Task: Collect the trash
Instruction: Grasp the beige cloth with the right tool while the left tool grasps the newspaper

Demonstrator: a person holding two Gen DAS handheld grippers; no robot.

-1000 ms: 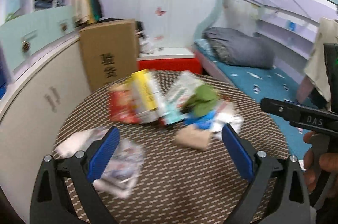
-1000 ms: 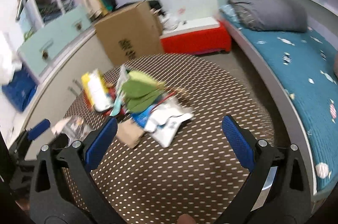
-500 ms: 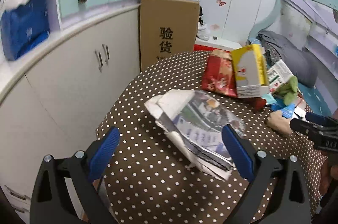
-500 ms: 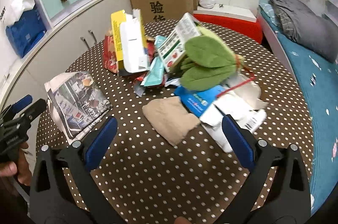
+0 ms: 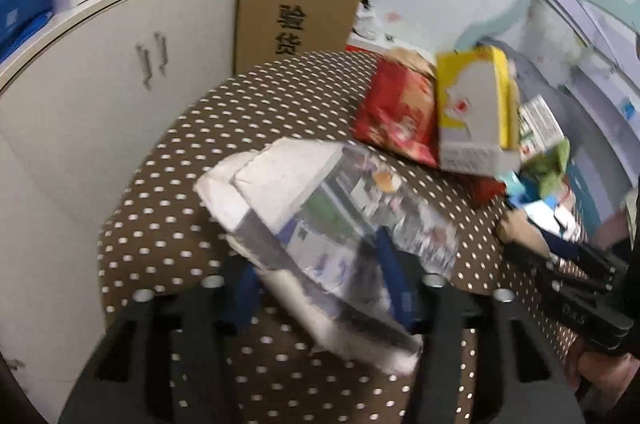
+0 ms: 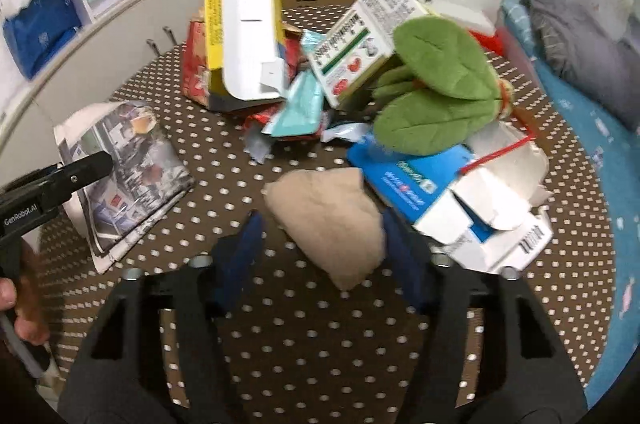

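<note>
Trash lies on a round brown dotted table. A folded newspaper lies at the table's left; it also shows in the right wrist view. My left gripper is open, its blue fingers either side of the newspaper's near edge. A crumpled beige paper lies in the middle. My right gripper is open, its fingers either side of the beige paper. Behind are a yellow carton, a green plush leaf, a blue-white box and a red packet.
A cardboard box stands behind the table. White cabinets curve along the left. A bed with a blue cover and a grey pillow is at the right. The right gripper's body shows in the left wrist view.
Both grippers moved forward and down. The left fingers narrowed around the newspaper's edge; the right fingers narrowed around the beige paper. The views were blurred a second ago.
</note>
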